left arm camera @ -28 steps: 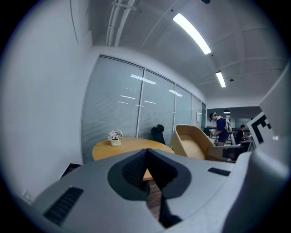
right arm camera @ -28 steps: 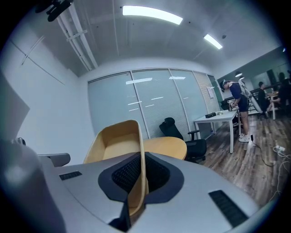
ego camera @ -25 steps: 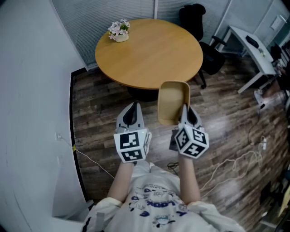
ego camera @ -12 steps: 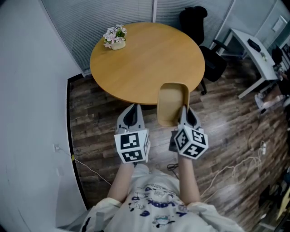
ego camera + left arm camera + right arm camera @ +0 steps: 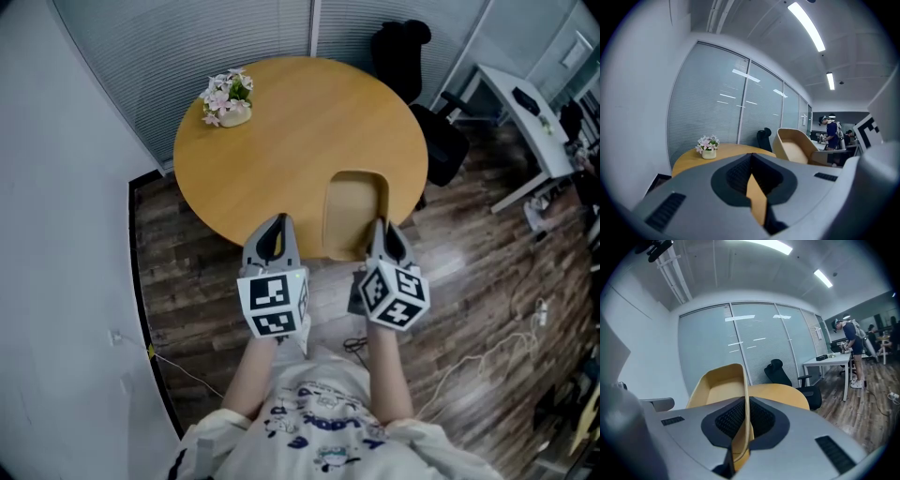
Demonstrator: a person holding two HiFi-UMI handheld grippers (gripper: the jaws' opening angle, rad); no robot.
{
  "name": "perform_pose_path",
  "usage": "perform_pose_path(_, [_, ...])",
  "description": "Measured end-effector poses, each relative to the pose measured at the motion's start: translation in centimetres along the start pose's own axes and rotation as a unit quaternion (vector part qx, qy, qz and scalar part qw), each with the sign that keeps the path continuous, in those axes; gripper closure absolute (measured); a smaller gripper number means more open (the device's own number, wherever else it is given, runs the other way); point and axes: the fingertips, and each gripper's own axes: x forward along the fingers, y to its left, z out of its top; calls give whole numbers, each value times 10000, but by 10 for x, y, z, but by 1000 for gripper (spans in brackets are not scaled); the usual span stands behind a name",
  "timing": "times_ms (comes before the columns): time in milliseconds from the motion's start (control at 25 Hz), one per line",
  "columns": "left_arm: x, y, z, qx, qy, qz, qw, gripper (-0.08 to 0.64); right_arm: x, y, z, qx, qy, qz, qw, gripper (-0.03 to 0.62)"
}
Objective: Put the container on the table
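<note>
The right gripper (image 5: 385,232) is pinching the near wall of the tan container (image 5: 354,208) between its jaws, and the container is sitting over the near edge of the round table (image 5: 281,141), though it is hard to say whether it touches the top. The left gripper (image 5: 272,228) is hovering just beside it, jaws drawn together on nothing.

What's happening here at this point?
A person holds a hand-held gripper in each hand. The right hand-held gripper is clamped on the side wall of a tan container, held at the near edge of the round wooden table; contact with the tabletop can't be judged. The left hand-held gripper is shut and empty.
</note>
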Motion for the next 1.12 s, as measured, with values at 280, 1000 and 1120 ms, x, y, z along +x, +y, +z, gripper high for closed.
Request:
perform_pose_path(280, [40,31,2,5,88,15,10000,557,48,11,-2,55,86,-73,9999,575])
perform_pose_path(1000, [113,68,3,-99,349,300,9989,557,145,14,-5,55,503,73,9987,575])
perform_pose_path(1120, [130,67,5,-128,351,388,9985,557,166,10,0,26,548,157,9984,575])
